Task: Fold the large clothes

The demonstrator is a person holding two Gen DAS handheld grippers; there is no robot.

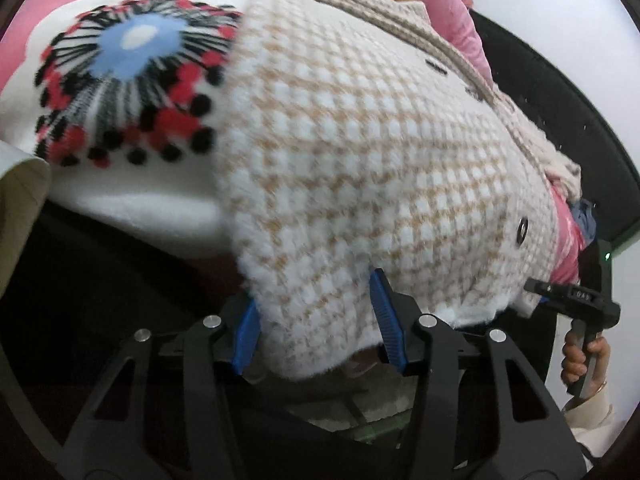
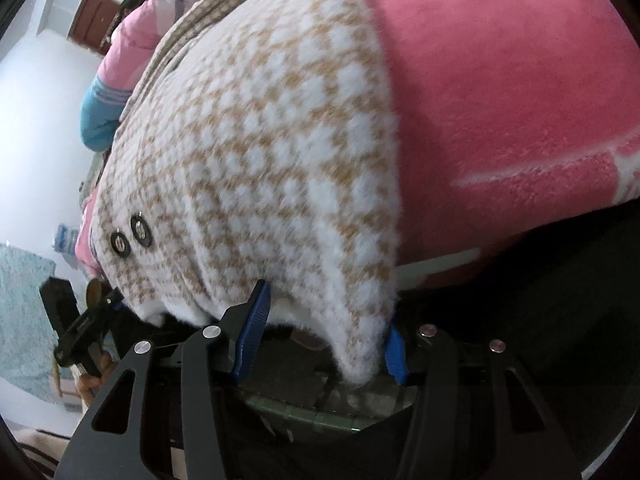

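Note:
A fluffy white-and-tan checked coat (image 1: 360, 140) with dark snap buttons (image 2: 128, 236) lies on a pink blanket, and its hem hangs over the near edge. In the left wrist view my left gripper (image 1: 314, 292) holds one hem corner, with the thick fabric filling the space between its blue pads (image 1: 388, 320). My right gripper (image 2: 326, 308) grips the other hem corner. The cloth covers most of its right pad (image 2: 395, 354), and its left pad's tip presses into the fleece. Each gripper also shows at the edge of the other's view: right gripper (image 1: 576, 300), left gripper (image 2: 80, 320).
The blanket is pink (image 2: 500, 100) with a white patch bearing a blue, red and black flower (image 1: 132, 76). A person in a pink jacket (image 2: 132, 40) is at the far side. A dark bed frame (image 1: 560, 120) runs along the right. There is dark space below the edge.

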